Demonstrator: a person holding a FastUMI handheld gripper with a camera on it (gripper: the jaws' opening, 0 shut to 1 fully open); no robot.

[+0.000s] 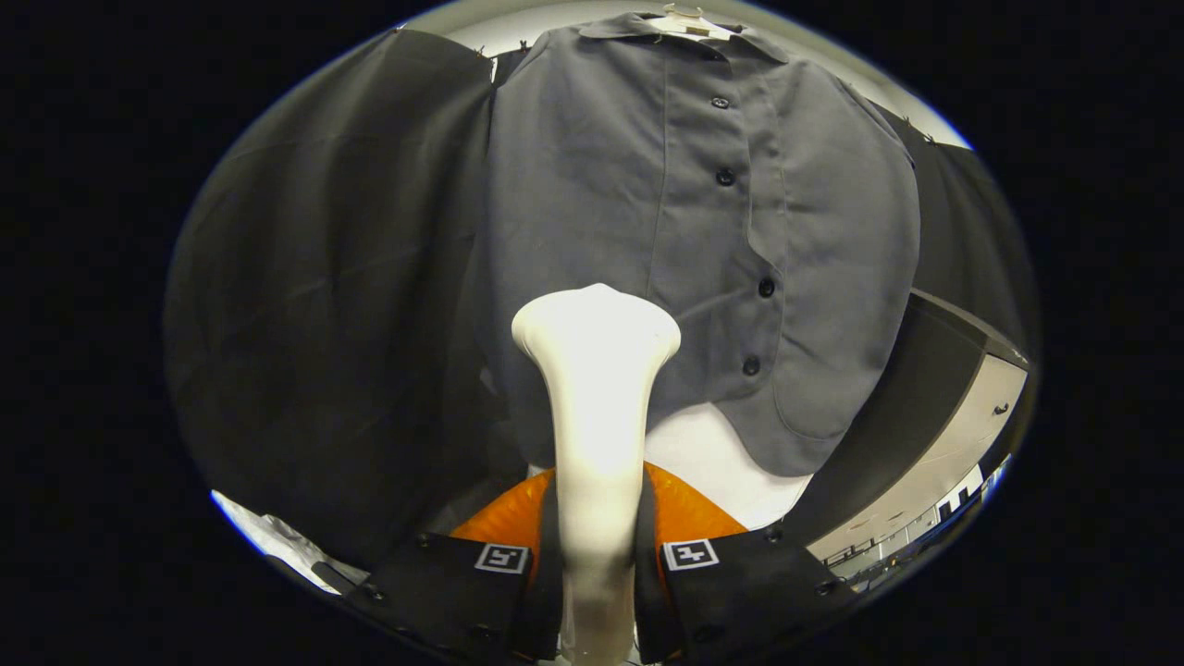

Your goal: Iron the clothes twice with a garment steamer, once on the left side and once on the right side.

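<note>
You've got a plain grey shirt (pixel 703 240) hanging ahead of you, solid colour with no print, and its buttons (pixel 725 176) run darker down the front. The garment steamer (pixel 597 388) clamped in your tool (pixel 597 592) glows a glossy white. Behind its handle sits something bright orange (pixel 689 509), and the patch under the shirt hem reads white.

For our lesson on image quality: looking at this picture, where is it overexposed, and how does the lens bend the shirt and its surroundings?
In the gripper view, the white garment steamer, clamped in the hand-held gripper, is blown out, its head showing almost no surface detail; the grey shirt stays evenly lit, its buttons sharp; fisheye distortion bulges the shirt outward and curves the black cloth wall.
</note>
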